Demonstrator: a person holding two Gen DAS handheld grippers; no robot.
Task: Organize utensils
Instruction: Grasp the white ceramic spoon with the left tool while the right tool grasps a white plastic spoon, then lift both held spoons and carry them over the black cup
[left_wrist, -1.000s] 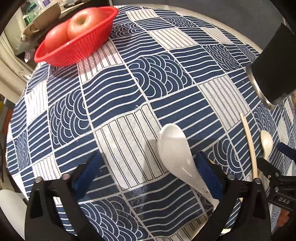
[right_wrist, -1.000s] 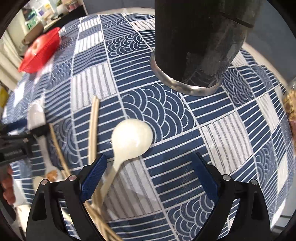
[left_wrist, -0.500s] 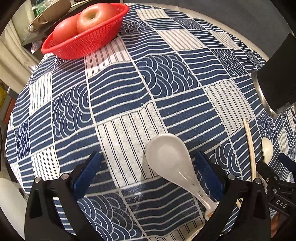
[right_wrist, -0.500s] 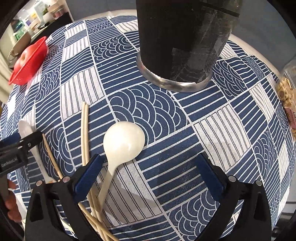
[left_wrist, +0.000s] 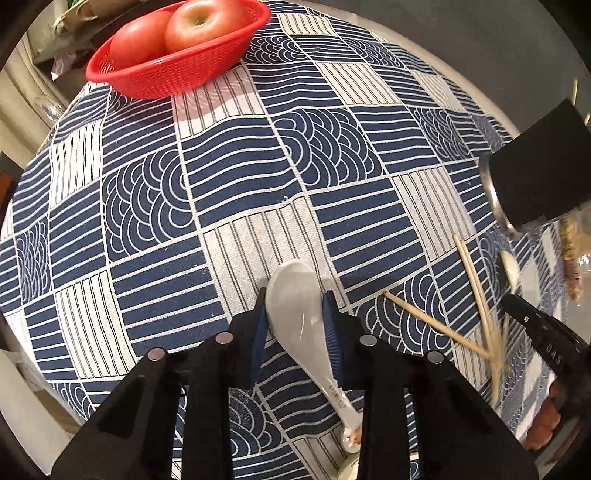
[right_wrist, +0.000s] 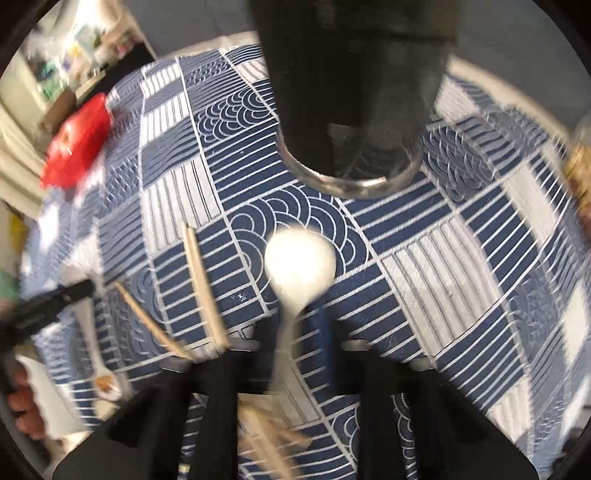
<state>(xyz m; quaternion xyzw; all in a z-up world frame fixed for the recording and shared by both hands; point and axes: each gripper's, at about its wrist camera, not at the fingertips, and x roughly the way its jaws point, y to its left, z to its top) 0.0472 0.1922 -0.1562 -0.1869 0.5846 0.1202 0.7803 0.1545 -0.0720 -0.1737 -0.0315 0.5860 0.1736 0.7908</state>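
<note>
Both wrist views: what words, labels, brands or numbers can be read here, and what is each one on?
"DAS": on the black body of the right tongs, shut on a small spoon; left wrist view.
Print on the white spoon handle: too small to read; the left tongs are closing around this spoon.
Lettering on the left tongs' body, right wrist view: blurred, unreadable.
Nothing else.

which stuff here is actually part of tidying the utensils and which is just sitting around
Job:
white soup spoon, between left gripper fingers, closing
cream spoon, handle in shut right gripper
chopsticks
black holder

Lying about:
red basket
apples
tablecloth
</note>
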